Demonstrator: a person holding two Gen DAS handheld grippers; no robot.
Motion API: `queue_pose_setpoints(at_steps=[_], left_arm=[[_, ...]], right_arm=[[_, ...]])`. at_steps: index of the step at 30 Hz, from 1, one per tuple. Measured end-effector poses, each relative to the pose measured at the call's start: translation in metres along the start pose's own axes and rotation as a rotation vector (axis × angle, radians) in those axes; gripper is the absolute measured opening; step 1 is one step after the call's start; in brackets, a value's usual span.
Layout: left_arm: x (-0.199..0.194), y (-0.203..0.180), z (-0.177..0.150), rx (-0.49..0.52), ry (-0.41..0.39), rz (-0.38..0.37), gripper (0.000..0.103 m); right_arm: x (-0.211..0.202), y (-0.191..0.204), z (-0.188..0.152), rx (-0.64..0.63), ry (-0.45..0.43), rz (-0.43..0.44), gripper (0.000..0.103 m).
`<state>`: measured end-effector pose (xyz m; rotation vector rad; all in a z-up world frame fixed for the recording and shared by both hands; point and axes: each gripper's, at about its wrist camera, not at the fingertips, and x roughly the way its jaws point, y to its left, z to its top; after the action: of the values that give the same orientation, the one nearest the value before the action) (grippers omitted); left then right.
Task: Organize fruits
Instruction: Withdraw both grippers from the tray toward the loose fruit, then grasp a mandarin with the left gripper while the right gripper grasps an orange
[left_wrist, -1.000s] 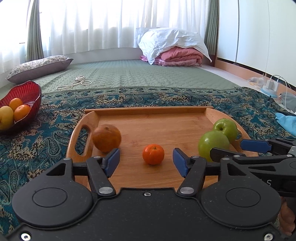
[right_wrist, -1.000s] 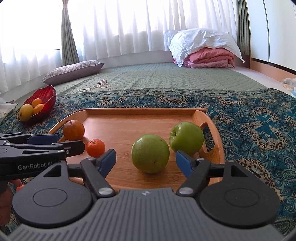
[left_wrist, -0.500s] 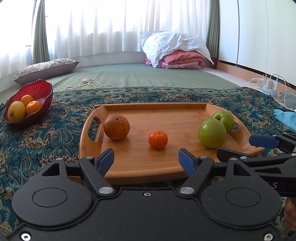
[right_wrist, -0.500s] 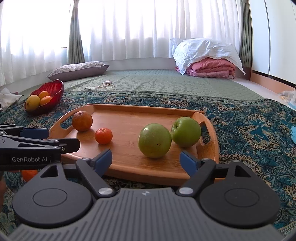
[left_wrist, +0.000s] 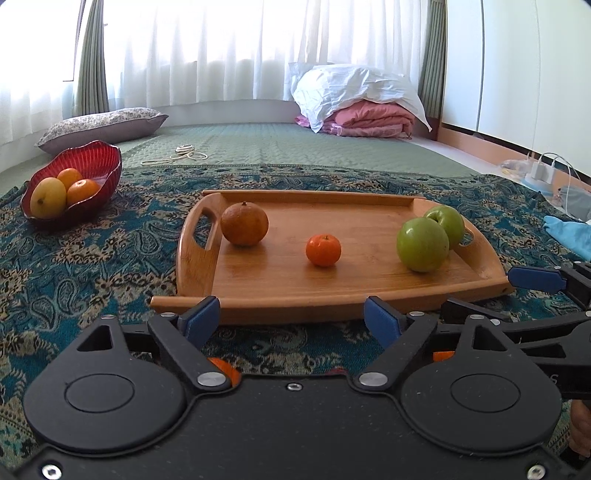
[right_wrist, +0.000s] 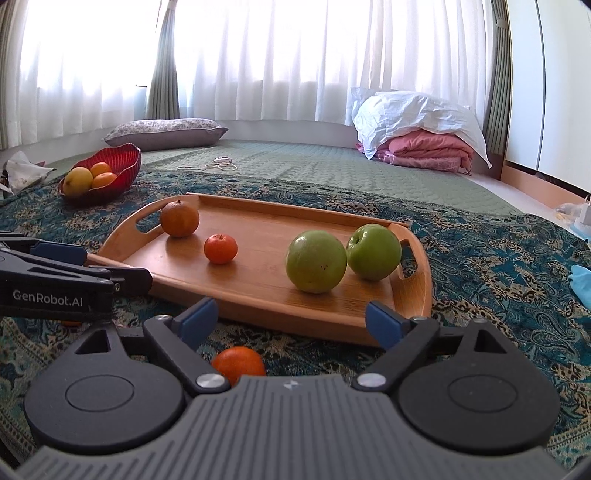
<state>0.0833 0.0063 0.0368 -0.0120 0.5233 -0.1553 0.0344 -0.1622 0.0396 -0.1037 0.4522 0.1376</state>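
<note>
A wooden tray (left_wrist: 369, 284) (right_wrist: 258, 299) lies on the patterned cloth. It carries a brownish orange (left_wrist: 244, 223) (right_wrist: 180, 218) at its left, a small tangerine (left_wrist: 323, 250) (right_wrist: 220, 249) in the middle and two green apples (left_wrist: 422, 244) (right_wrist: 316, 261) at its right. My left gripper (left_wrist: 291, 319) hangs short of the tray's near edge, jaws opening, nothing between them. My right gripper (right_wrist: 291, 319) does the same on the right, jaws opening and empty. A loose tangerine (right_wrist: 238, 363) lies on the cloth just under the right gripper.
A red bowl (left_wrist: 92, 162) (right_wrist: 122, 158) with a yellow fruit and oranges stands at the far left. Behind lie a green mat, a grey cushion (left_wrist: 99, 123), a coiled cord (left_wrist: 184, 151) and a pile of bedding (left_wrist: 362, 99). A light blue cloth (left_wrist: 569, 234) lies at right.
Both grippers have drawn back from the tray and spread their jaws wider. The fruits on the tray now sit farther off, and a loose tangerine on the cloth has come into view.
</note>
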Motion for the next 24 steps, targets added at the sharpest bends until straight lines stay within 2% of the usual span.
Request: queue_pose_setpoints(at_steps=[2, 24], left_arm=[[-0.001, 0.001, -0.003, 0.000, 0.003, -0.004, 0.092], [-0.011, 0.010, -0.033, 0.003, -0.001, 0.013, 0.097]], right_arm=[[-0.002, 0.002, -0.004, -0.008, 0.002, 0.000, 0.096], [-0.005, 0.005, -0.031, 0.000, 0.035, -0.014, 0.099]])
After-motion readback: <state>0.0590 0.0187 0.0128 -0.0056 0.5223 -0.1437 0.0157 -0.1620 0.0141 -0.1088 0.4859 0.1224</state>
